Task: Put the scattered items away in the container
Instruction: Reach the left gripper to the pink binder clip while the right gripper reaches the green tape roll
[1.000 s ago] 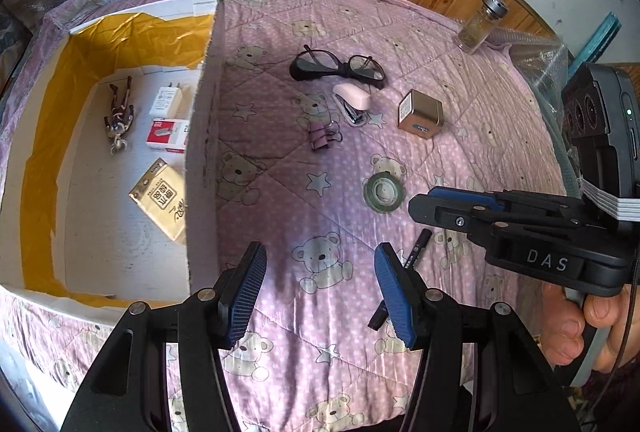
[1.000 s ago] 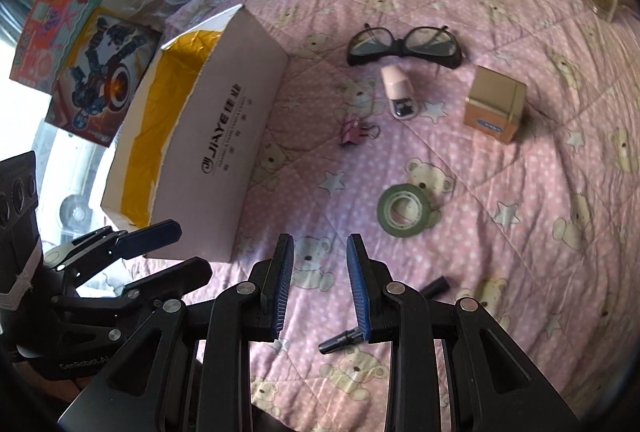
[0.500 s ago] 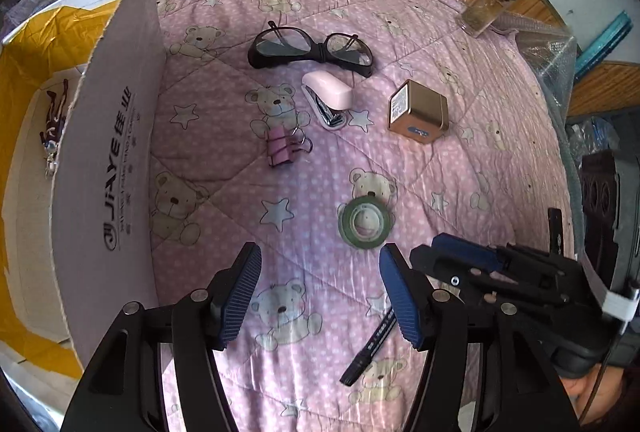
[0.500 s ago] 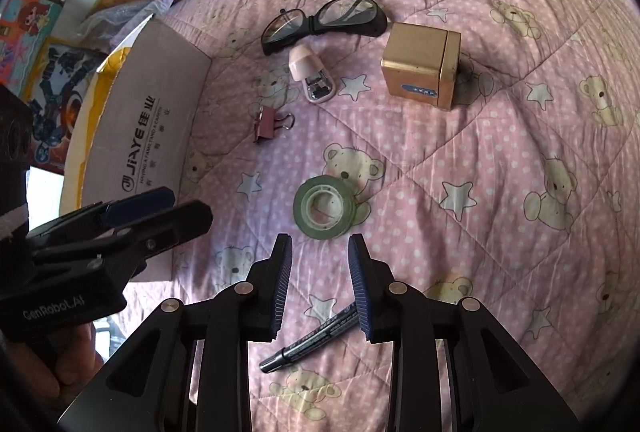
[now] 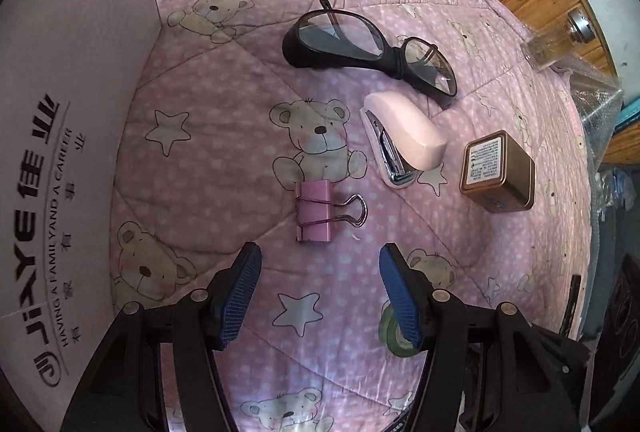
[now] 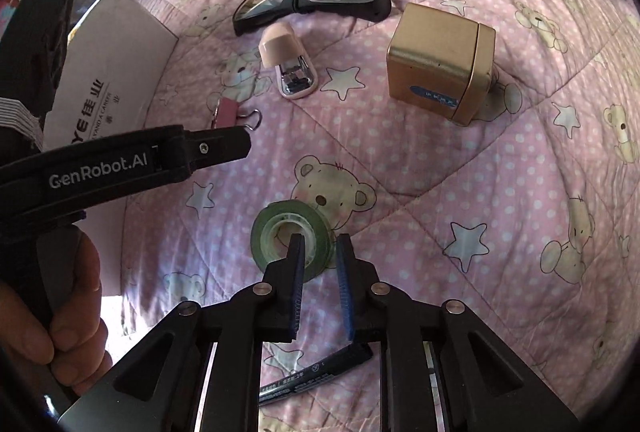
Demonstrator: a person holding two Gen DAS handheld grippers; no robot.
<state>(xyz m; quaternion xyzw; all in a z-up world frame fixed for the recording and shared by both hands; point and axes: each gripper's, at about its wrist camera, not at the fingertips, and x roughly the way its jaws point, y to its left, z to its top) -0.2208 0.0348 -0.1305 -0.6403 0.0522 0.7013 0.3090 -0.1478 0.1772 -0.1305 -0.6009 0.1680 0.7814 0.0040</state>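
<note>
Most of the tidying is not yet done, judging by what lies loose on the pink quilt. The left claw hangs wide open and empty, with the pink binder clip just ahead of its tips and roughly centred between them. Further ahead and to its right sit the pink stapler and the gold tin, and beyond those the black glasses. The white box, where everything belongs, stands close on this claw's left; only its outer wall shows, so what is inside cannot be told.

The right claw is open only a narrow gap and holds nothing. The green tape roll lies right at its tips, the near rim lined up with the gap, though whether the pads touch it I cannot tell. A black pen lies beneath this claw, behind its tips. The person's hand grips the left tool's handle off to the right claw's left.

So six items remain out: clip, stapler, tin, glasses, tape and pen. The clip and the tape look like the next picks.
</note>
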